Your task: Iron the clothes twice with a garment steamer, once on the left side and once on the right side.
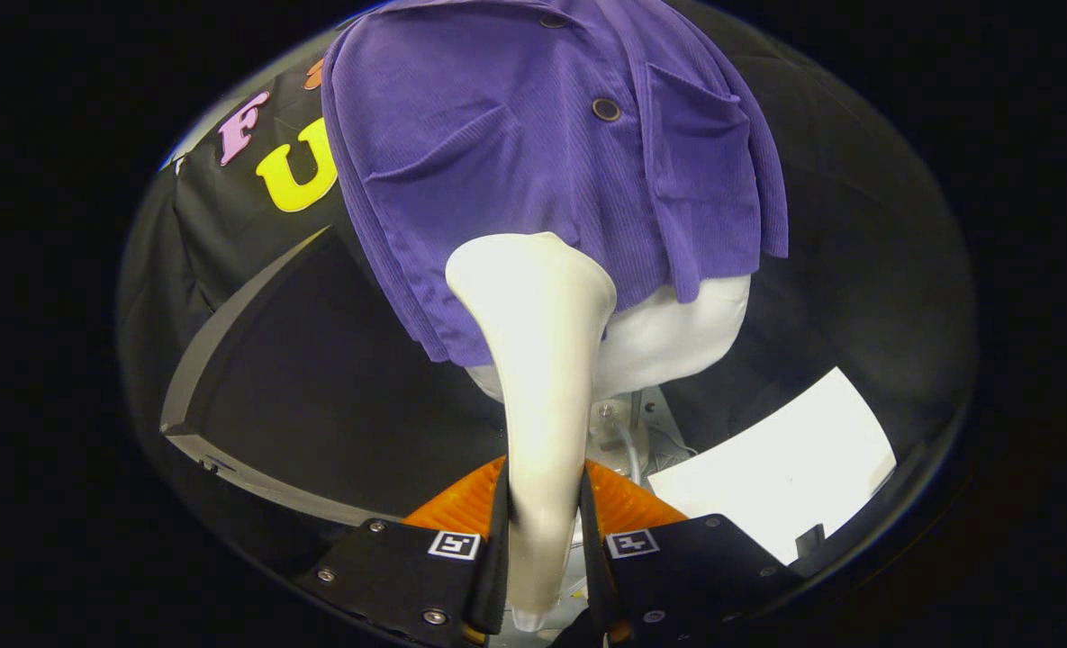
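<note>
Okay, gripper (544,531): closed down on the garment steamer handle; both fingers (497,540) press its sides, one on each side
garment steamer (538,360): cream white, smooth, glossy; narrow handle between the fingers, widening upward to a flared head; head sits beyond the fingertips, up against the lower hem of the shirt, near the front middle; touching or just off the cloth, cannot tell which
shirt (497,153): purple, fine ribbed fabric; hangs on a mannequin; buttoned front, two dark round buttons visible down the placket; hem uneven, lower on the left of the steamer head than on the right
pockets: two chest patch pockets, one either side of the placket; left one (429,157) with a slanted opening edge; right one (691,135) squarer; both lie flat; contents cannot tell
mannequin (677,333): white torso, bare part showing below the shirt hem, just behind and right of the steamer head
stand (623,423): thin metal post and base plate under the torso; a thin cable beside it
white sheet (785,468): flat on the dark surface, right of the stand, well apart from the shirt
dark panel (317,387): large, grey-edged, left of the steamer, below the shirt's left side
</note>
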`<state>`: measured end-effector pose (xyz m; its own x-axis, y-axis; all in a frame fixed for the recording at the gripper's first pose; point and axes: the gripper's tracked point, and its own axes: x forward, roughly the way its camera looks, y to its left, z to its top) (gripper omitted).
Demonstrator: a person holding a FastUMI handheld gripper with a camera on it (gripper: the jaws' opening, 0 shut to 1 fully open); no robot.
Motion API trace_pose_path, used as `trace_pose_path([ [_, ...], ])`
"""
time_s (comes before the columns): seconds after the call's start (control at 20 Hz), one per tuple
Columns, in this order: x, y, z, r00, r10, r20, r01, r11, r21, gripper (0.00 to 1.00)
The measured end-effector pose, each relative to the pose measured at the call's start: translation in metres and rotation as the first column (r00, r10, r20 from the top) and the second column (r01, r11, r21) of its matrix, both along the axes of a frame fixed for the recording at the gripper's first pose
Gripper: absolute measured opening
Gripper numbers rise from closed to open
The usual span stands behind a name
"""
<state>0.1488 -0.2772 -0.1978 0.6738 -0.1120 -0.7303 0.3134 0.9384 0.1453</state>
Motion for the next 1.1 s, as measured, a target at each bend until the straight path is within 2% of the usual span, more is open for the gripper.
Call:
trace_pose_path([
  [0.2, -0.022, 0.005, -0.016, 1.000, 0.001, -0.027, -0.001, 1.000, 0.018, 0.36],
  [0.45, -0.046, 0.020, 0.010, 1.000, 0.013, 0.029, -0.015, 0.997, 0.071, 0.36],
  [0.75, -0.088, 0.028, 0.092, 0.982, 0.033, 0.188, -0.046, 0.997, 0.066, 0.36],
  [1.1, -0.129, 0.032, 0.192, 0.932, 0.079, 0.354, -0.103, 0.994, 0.048, 0.36],
])
